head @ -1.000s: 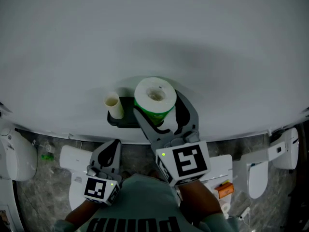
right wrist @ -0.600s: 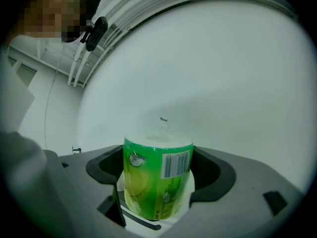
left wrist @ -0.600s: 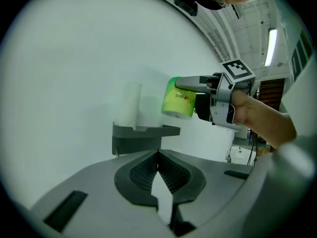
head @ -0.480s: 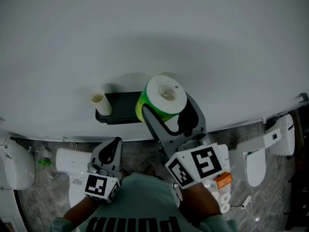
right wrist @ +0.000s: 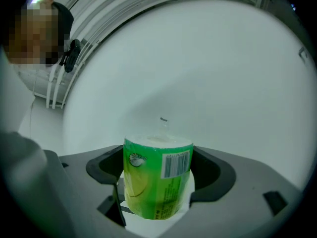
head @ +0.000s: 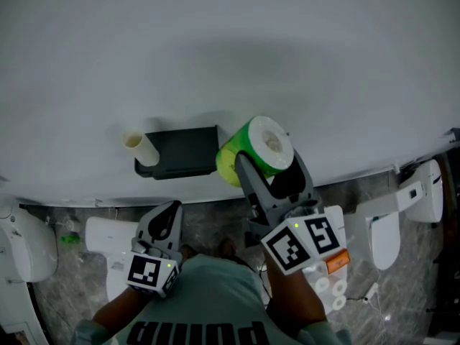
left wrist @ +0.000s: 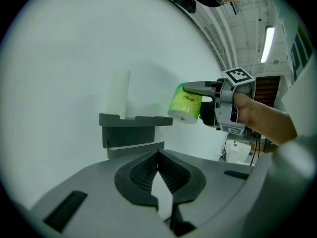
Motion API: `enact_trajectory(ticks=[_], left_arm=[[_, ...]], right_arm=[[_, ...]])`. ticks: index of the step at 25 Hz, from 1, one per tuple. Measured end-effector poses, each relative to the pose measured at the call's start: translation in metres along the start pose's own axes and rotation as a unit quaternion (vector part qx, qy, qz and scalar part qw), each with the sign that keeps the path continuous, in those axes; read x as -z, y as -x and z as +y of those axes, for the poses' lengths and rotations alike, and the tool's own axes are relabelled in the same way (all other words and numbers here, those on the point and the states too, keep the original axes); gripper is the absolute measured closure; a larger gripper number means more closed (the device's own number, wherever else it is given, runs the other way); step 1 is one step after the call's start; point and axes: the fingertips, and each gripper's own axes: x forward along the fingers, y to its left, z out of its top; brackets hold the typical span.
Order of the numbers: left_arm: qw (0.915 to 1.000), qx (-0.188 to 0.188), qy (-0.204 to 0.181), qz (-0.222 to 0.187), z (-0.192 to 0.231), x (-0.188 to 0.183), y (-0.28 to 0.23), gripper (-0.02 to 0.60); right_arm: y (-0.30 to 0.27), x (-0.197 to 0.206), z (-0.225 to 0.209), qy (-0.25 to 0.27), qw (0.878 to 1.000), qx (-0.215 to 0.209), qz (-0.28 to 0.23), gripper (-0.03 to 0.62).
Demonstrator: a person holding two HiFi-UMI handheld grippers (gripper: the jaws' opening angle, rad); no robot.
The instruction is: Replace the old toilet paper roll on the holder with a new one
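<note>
new roll: the green-wrapped roll (right wrist: 157, 180) is held in the air just off the right end of the holder (head: 181, 152), not touching it; its open core end faces up

right gripper: the right gripper (head: 270, 169) has its jaws closed onto the roll's wrapped sides, one jaw on each flank; the grip sits about mid-height

left gripper: the left gripper (left wrist: 157, 153) has its jaws together with nothing between them; it hangs below the holder, well short of it

old roll: a pale bare tube (left wrist: 119, 93) stands upright at the holder's left end; it looks like the spent core

holder: a dark grey shelf fixed to the white wall (right wrist: 208, 68); its middle and right end look bare

handling, new roll: probably light and soft; a hard squeeze would dent it; the glossy wrap may slip, so holding across the round sides seems best

handling, old tube: likely very light and easily crushed; best pinched gently across its wall near the top
</note>
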Motion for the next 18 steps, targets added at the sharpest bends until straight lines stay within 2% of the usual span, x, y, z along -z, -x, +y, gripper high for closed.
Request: enact_trajectory(ticks=[10,18], left_arm=[[0.9997,-0.003,-0.006,0.025,-0.001,0.016,-0.005,0.578],[0.9992,-0.007,-0.004,0.038,-0.001,0.021,-0.008,0.578]], right_arm=[[0.002,0.032,-0.043,-0.117,0.993,0.027,-0.002,0.18],[0.0,0.067,-0.073,-0.231,0.972,0.042,0.0,0.18]])
